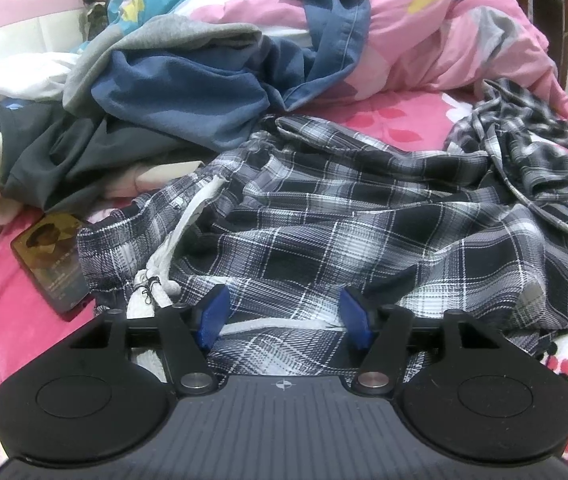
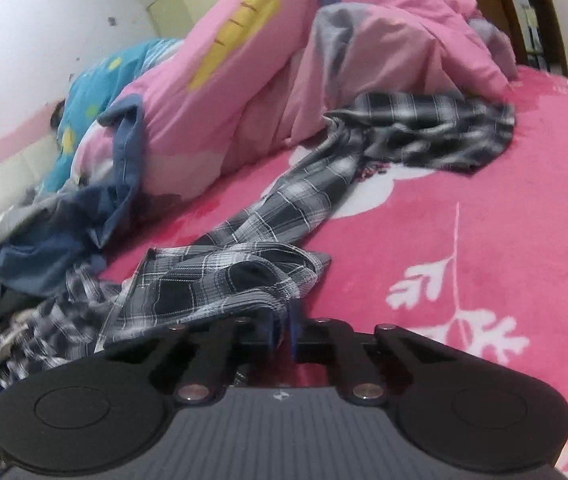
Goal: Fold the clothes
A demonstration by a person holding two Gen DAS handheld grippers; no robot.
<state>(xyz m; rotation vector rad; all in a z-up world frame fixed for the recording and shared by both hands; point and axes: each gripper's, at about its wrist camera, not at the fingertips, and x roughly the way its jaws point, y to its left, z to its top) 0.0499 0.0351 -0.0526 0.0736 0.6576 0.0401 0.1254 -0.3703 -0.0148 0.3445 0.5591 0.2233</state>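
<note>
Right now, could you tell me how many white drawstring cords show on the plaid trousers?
2: one cord runs down the waistband; the other lies between the left gripper's fingers. More may be hidden in folds.

Just ahead of the left gripper we see the plaid trousers, a thin woven cloth, matt and creased, with a white drawstring of rough, frayed cord. The gripper itself looks like matt black plastic, with blue pads and shiny metal pivot pins. To its left lies a phone with a glossy, reflective face. Under everything we see a pink blanket, fuzzy and plush. Farther ahead lie a blue garment of soft matt cloth and a pink quilt, smooth and puffy. The right gripper looks the same matt black plastic.
</note>
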